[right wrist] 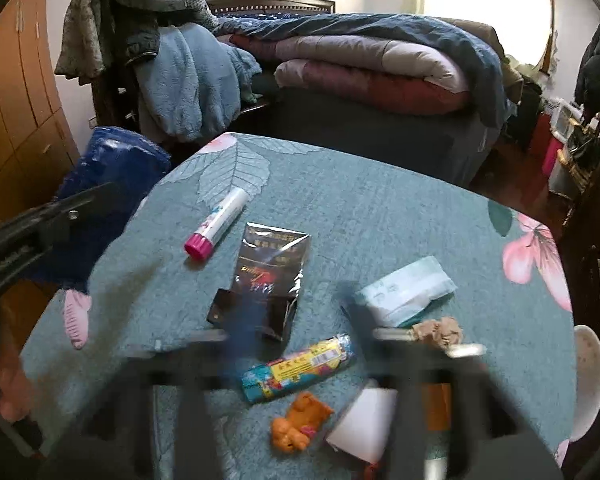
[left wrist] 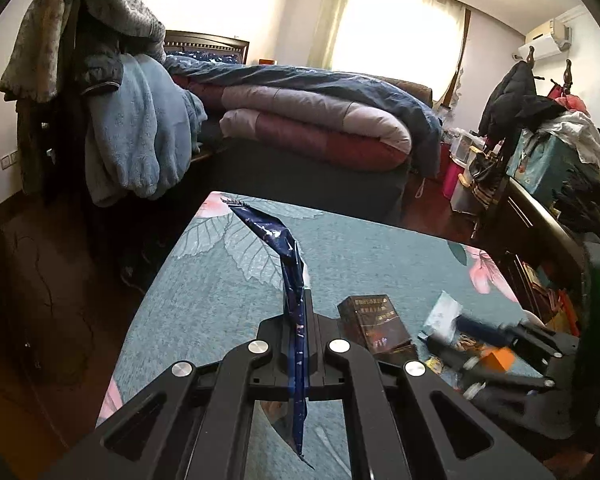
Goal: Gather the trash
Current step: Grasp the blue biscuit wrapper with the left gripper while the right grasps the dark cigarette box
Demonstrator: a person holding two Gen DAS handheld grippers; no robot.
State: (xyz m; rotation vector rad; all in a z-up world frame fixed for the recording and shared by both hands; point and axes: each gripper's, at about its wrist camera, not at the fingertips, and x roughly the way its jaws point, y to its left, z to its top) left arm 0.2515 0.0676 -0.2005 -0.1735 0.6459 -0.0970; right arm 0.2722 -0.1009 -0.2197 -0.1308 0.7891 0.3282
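The left gripper point(left wrist: 300, 344) has its fingers pressed together on a dark blue foil wrapper point(left wrist: 290, 272), which stands on edge between them and curls up and away over the counter point(left wrist: 204, 280); white specks are printed on it, but no word can be read. In the right wrist view the same wrapper point(right wrist: 112, 184) hangs beyond the counter's left edge, held by the left gripper point(right wrist: 60, 216). The right gripper point(right wrist: 296, 320) is blurred by motion; its fingers point(right wrist: 360, 312) stand wide apart above the litter and hold nothing. Between and just beyond them lies a black glossy packet point(right wrist: 270, 272) with gold script and rows of small gold characters too fine to read. Below it lies a rolled colourful wrapper point(right wrist: 300, 368) with a yellow label bearing red characters and a barcode. Near that sit an orange toy figure point(right wrist: 298, 426) and a white paper piece point(right wrist: 364, 424). To the right are a pale green tissue pack point(right wrist: 408, 292) and, just beside it, a crumpled brown paper ball point(right wrist: 438, 330). Farther off lies a white tube with a pink cap point(right wrist: 216, 226), its print illegible. The counter wears a teal cloth with leaves and pink flowers. Behind it is a bed point(right wrist: 380, 68) piled with folded quilts.
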